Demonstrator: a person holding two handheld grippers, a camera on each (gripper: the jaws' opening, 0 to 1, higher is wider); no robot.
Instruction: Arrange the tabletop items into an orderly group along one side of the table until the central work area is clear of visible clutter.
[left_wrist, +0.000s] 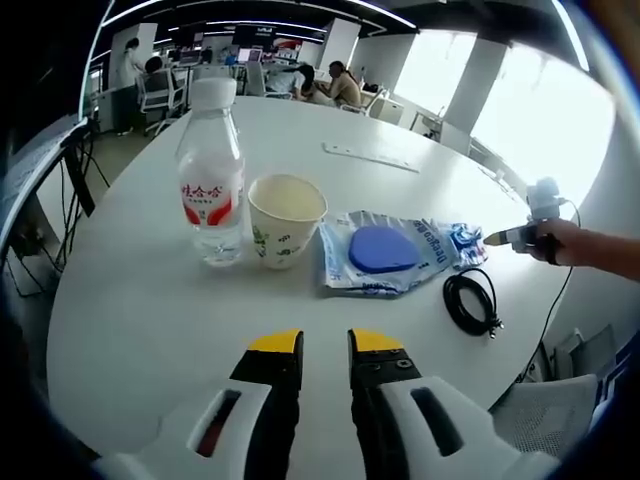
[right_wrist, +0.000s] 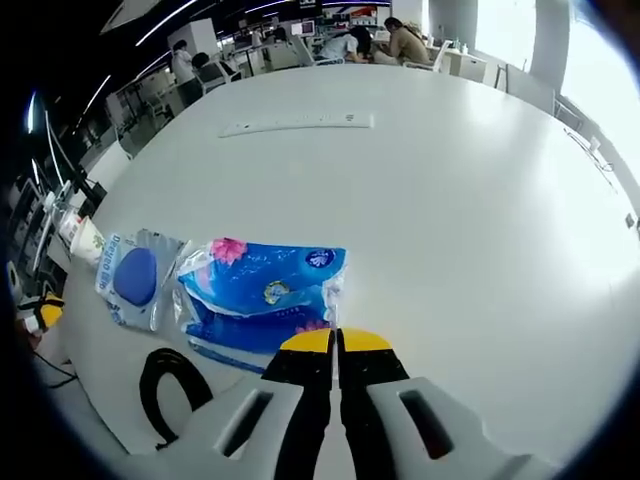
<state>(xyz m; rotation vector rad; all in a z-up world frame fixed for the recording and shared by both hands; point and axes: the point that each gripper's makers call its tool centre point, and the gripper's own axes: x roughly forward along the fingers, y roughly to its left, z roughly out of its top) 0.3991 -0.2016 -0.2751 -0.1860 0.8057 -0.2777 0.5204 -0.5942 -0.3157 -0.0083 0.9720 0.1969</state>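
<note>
Altogether one bottle (left_wrist: 211, 170), one cup (left_wrist: 285, 220), two packets (right_wrist: 265, 290).

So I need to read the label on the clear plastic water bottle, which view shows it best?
The left gripper view: the clear plastic water bottle stands upright and near, white cap and red label facing the camera, beside the paper cup. In the right gripper view I cannot make out the bottle.

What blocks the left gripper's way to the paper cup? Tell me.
Nothing visible does. Bare white table lies between the left gripper and the paper cup. The water bottle stands beside the cup, the blue packet on its other side.
</note>
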